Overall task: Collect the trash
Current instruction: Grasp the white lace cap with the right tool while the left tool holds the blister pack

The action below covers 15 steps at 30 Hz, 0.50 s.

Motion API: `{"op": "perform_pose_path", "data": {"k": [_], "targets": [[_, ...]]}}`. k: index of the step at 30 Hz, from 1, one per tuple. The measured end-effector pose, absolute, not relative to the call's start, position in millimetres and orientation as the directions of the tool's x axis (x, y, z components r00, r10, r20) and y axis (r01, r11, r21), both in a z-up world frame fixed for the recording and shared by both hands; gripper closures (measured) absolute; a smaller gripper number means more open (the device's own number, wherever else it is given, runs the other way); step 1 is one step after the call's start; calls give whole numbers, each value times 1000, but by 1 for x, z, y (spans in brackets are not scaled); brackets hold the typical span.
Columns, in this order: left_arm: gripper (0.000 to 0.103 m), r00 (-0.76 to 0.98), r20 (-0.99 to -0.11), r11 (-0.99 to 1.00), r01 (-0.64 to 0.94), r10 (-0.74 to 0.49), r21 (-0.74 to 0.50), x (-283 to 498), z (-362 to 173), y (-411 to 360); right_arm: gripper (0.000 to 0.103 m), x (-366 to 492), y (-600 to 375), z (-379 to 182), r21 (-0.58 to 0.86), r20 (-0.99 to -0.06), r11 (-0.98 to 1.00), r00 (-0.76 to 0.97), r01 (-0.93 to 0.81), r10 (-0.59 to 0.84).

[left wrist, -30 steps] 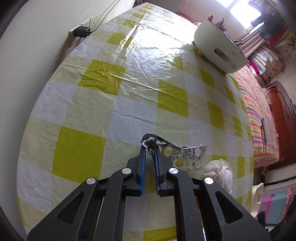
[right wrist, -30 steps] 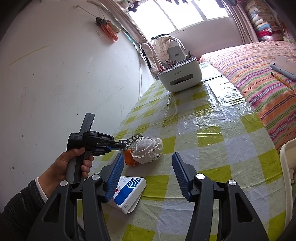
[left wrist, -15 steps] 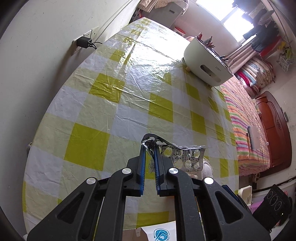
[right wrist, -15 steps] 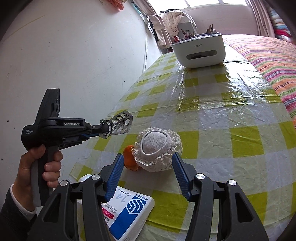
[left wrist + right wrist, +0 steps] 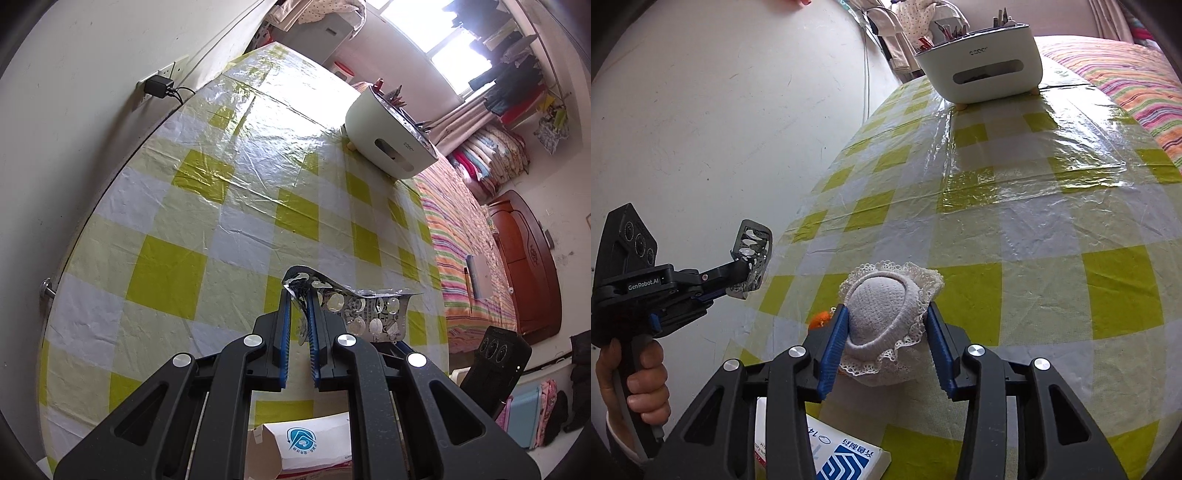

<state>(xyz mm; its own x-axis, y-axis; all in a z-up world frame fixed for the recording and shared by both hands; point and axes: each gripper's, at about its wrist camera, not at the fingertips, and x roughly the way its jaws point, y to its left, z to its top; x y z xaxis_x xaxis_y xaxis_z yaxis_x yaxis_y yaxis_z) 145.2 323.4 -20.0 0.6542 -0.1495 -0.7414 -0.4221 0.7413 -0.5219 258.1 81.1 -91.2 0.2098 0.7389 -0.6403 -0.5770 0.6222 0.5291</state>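
My left gripper [image 5: 299, 295] is shut on one end of a crumpled silver blister pack [image 5: 369, 314] and holds it in the air above the checked table [image 5: 221, 236]. In the right wrist view that pack [image 5: 753, 243] stands upright at the far left, with a hand [image 5: 639, 380] on the left gripper's handle. The jaws of my right gripper [image 5: 886, 314] are closing around a grey lace-trimmed cloth [image 5: 882, 295] lying on the table. Both blue pads touch its sides. A small orange thing [image 5: 820, 317] peeks out to the cloth's left.
A white and blue medicine box [image 5: 846, 458] lies near the front edge under my right gripper. At the table's far end stands a white bin [image 5: 982, 70] holding several items. The wall runs along the left and a striped bed [image 5: 461, 240] along the right.
My right gripper moved forward and down until the lace-trimmed cloth came between its pads, and its jaws narrowed. The left gripper rose and drew back a little with the blister pack.
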Motion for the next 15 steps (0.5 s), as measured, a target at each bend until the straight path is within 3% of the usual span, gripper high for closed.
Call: {"op": "perform_pose_path", "data": {"k": [15], "targets": [[94,697,-701,742,-389,-150,-546,135,-2,304,64,220,13,-66,573,-510,577,298,-582,807]]}}
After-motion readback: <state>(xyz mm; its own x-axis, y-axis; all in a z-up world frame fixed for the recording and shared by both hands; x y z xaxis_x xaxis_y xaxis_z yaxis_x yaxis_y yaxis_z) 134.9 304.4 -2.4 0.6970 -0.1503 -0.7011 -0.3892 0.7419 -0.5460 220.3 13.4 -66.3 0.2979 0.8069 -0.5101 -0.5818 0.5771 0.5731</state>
